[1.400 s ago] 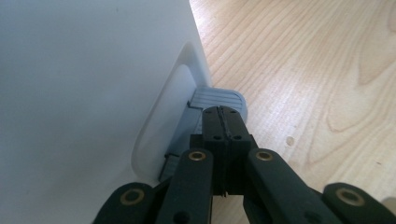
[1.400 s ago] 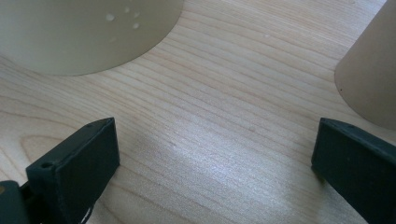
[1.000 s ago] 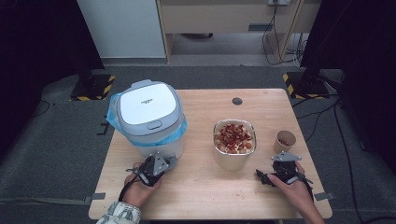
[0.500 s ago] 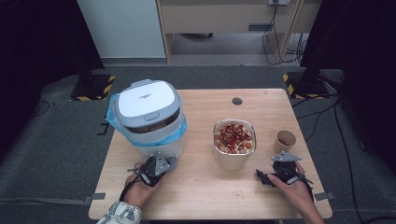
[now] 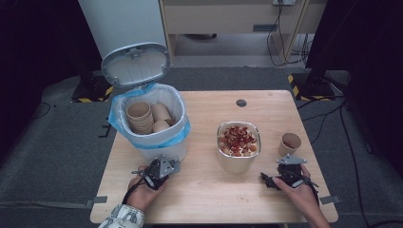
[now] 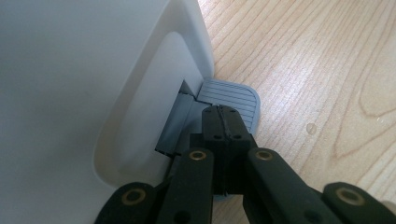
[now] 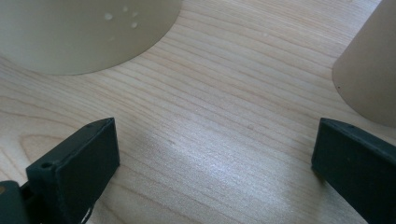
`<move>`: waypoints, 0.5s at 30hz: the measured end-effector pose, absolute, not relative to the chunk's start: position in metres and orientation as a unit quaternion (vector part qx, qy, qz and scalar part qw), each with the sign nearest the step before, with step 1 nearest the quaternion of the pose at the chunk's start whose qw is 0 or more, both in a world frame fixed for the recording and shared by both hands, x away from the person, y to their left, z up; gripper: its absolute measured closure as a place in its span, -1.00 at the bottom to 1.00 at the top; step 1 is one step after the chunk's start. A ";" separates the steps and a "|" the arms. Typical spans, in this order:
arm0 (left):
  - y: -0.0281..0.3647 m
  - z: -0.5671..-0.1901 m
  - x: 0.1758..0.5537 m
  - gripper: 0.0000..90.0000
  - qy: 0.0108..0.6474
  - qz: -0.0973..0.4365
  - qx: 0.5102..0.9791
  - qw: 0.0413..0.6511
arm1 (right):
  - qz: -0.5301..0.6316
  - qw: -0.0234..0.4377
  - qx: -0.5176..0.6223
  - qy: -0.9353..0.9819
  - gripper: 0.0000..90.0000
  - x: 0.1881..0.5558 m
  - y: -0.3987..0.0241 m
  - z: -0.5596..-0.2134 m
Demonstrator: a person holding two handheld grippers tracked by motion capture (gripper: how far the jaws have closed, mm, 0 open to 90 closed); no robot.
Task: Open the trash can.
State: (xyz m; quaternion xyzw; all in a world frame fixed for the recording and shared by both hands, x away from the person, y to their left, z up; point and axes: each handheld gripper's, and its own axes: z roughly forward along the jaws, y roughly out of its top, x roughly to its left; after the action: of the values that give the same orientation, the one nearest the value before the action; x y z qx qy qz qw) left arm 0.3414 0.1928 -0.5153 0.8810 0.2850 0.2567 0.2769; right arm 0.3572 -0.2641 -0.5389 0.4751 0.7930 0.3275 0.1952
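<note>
A white pedal bin [image 5: 161, 151] lined with a blue bag stands at the table's left, its lid [image 5: 135, 64] raised. Several stacked paper cups [image 5: 142, 116] lie inside. My left gripper [image 5: 160, 167] sits at the bin's foot. In the left gripper view it [image 6: 224, 116] is shut with nothing between the jaws, and its tip rests on the grey ribbed pedal [image 6: 233, 95] beside the bin wall [image 6: 84, 93]. My right gripper [image 5: 289, 164] lies on the table at the right, open [image 7: 215, 149] over bare wood, just short of a paper cup [image 5: 290, 143].
A metal container [image 5: 235, 164] of red and pale food pieces stands mid-table; it [image 7: 84, 32] and the cup [image 7: 369, 70] flank the right gripper's jaws. A small dark disc [image 5: 241, 102] sits near the far edge. Cables run on the floor behind the table.
The bin's lid has swung up from closed to fully open, uncovering the cups inside. Both hands and grippers have stayed where they were.
</note>
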 end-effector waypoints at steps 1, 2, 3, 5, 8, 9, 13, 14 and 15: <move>0.193 -0.515 0.341 0.99 0.286 0.256 0.881 0.277 | 0.327 0.194 0.476 0.793 -0.97 0.357 -0.264 -0.539; 0.193 -0.515 0.341 0.99 0.285 0.256 0.881 0.278 | 0.327 0.194 0.477 0.792 -0.97 0.357 -0.264 -0.539; 0.193 -0.515 0.341 0.99 0.285 0.256 0.881 0.277 | 0.327 0.195 0.477 0.792 -0.97 0.357 -0.264 -0.539; 0.193 -0.515 0.342 0.99 0.284 0.256 0.881 0.277 | 0.327 0.195 0.476 0.793 -0.94 0.357 -0.266 -0.538; 0.193 -0.515 0.342 0.99 0.284 0.256 0.882 0.277 | 0.322 0.201 0.478 0.792 -0.89 0.357 -0.266 -0.536; 0.193 -0.515 0.342 0.99 0.284 0.256 0.882 0.277 | 0.321 0.203 0.477 0.792 -0.89 0.356 -0.266 -0.536; 0.193 -0.515 0.342 0.99 0.284 0.255 0.882 0.277 | 0.323 0.207 0.473 0.793 -0.89 0.355 -0.267 -0.533; 0.193 -0.515 0.342 0.99 0.284 0.255 0.882 0.277 | 0.323 0.207 0.473 0.793 -0.89 0.355 -0.267 -0.533; 0.193 -0.515 0.342 0.99 0.284 0.255 0.882 0.277 | 0.323 0.209 0.475 0.791 -0.89 0.355 -0.267 -0.533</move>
State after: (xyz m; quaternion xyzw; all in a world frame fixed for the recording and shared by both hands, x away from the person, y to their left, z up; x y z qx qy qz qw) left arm 0.3418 0.1930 -0.5151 0.8816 0.2841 0.2553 0.2771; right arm 0.3546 -0.2672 -0.5331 0.4755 0.7911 0.3230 0.2089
